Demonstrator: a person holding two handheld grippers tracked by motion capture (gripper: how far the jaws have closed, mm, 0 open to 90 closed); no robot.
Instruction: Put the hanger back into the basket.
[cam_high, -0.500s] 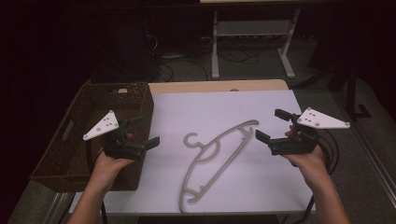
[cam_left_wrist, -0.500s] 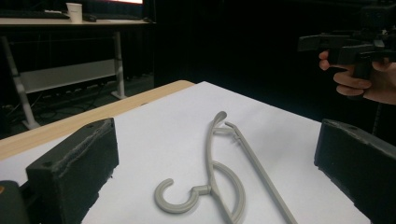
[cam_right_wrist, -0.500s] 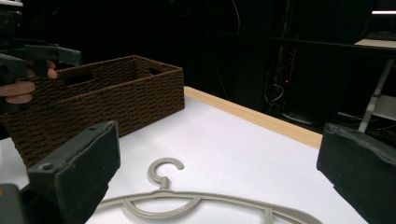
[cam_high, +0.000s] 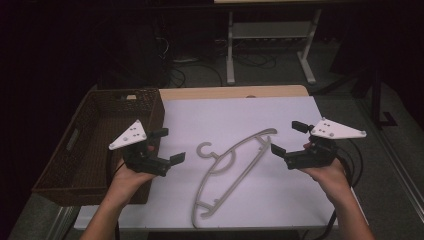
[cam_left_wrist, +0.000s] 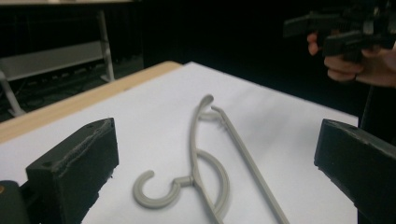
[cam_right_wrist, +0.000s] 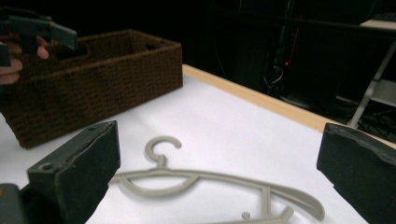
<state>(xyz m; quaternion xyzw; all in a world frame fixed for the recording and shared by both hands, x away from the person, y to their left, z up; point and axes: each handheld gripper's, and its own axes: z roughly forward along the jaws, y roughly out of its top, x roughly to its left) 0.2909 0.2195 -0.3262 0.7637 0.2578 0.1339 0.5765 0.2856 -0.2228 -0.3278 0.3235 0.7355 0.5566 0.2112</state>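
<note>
Grey plastic hanger (cam_high: 231, 172) lay flat mid-frame on the white sheet (cam_high: 235, 117), hook toward the upper left. I held my left gripper (cam_high: 170, 146) and right gripper (cam_high: 286, 140) either side of it, both spread wide, gripping nothing, probably lined up for a two-sided pickup. Brown wicker basket (cam_high: 80, 165) sat far left, likely the drop spot.

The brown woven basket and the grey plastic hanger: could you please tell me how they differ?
The brown woven basket is a deep, dark, open box standing at the table's left edge; the grey plastic hanger is thin, pale and lies flat on the white sheet, between the open left gripper and right gripper. Neither gripper touches basket or hanger.
</note>
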